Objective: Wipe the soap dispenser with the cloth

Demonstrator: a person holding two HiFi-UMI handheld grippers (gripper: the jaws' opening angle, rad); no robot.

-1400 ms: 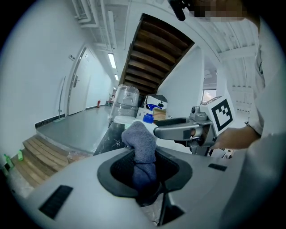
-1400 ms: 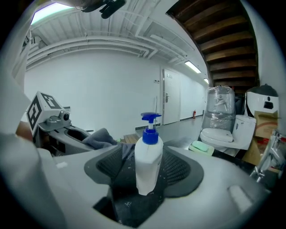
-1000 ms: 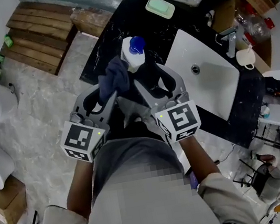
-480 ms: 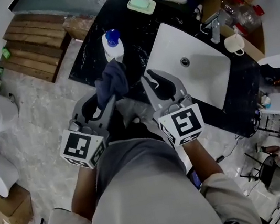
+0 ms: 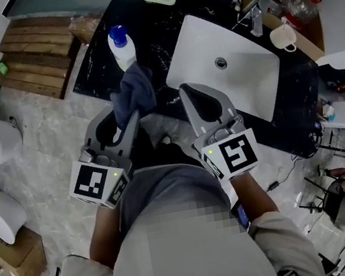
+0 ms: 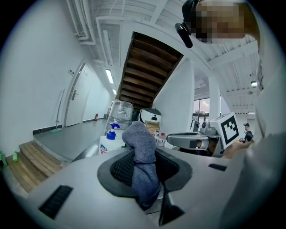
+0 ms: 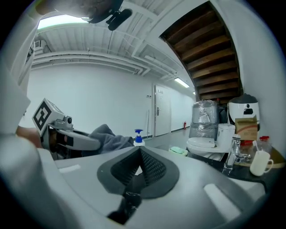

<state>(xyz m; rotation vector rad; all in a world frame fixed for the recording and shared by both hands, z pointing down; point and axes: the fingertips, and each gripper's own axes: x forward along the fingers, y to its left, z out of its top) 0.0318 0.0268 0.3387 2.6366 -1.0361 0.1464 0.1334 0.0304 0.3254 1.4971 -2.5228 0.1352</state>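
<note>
So the big change: a second ago the right gripper (image 5: 186,92) had its jaws spread wide right at the soap dispenser (image 5: 121,48), and the cloth (image 5: 136,91) was up against the bottle. Now both grippers have backed off toward the person. The right jaws have just been closing and are fully together with nothing between them. The left gripper (image 6: 145,150) has its jaws clamped on the grey-blue cloth, which sticks up out of them in a bunch.

The bottle stands upright on its own on the black worktop (image 5: 153,31), left of the white sink (image 5: 249,82) and clear of both grippers and the cloth. My read is that the bottle's been let go and the wiping pass is over, or at least paused. If another pass is needed, both grippers have to go back in.

Stuff I can't really make out:
- Whether the bottle is actually clean, since it's too small in every view.
- Its lower half. In the left gripper view the jaw body and cloth cover part of it, and in the right gripper view only the blue pump top pokes above the jaws.
- The near edge of the worktop, which is hidden under the person's body in the head view.
</note>
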